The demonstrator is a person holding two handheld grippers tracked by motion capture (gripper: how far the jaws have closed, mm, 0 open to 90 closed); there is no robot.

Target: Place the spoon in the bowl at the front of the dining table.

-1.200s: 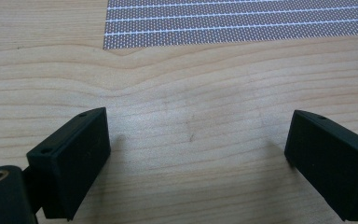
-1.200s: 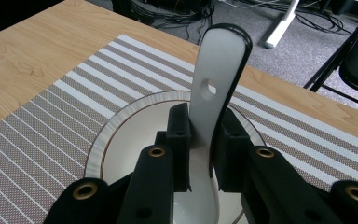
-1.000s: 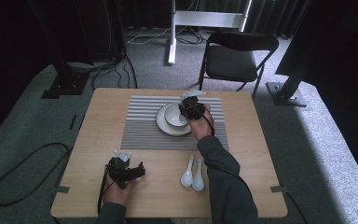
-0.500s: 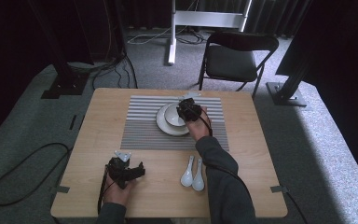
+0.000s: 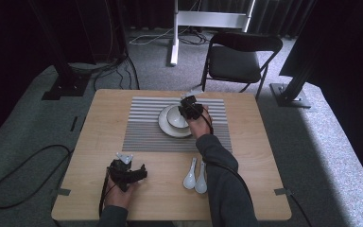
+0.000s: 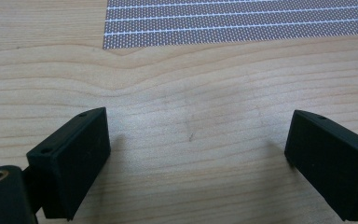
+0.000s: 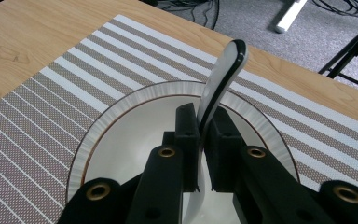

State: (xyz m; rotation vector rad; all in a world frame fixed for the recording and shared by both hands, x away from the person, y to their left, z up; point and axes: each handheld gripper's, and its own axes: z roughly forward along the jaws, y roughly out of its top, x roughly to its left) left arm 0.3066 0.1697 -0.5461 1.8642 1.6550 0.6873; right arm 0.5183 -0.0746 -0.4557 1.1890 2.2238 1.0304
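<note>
Bowl (image 5: 175,116) sat on the plate (image 5: 166,128) atop the striped placemat (image 5: 142,132); right gripper (image 7: 203,128) had just closed, pinching its rim, ready to lift. Left gripper (image 6: 198,149) rested open on the table (image 6: 37,70).

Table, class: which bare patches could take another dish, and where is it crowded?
Free: the bare table left of the striped placemat, and the wood right of the two spoons. Crowded: the placemat's middle, with plate, bowl and right hand-held gripper.

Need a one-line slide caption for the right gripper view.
Right tool shut on the rim of a white bowl, above a white plate on a striped placemat.
</note>
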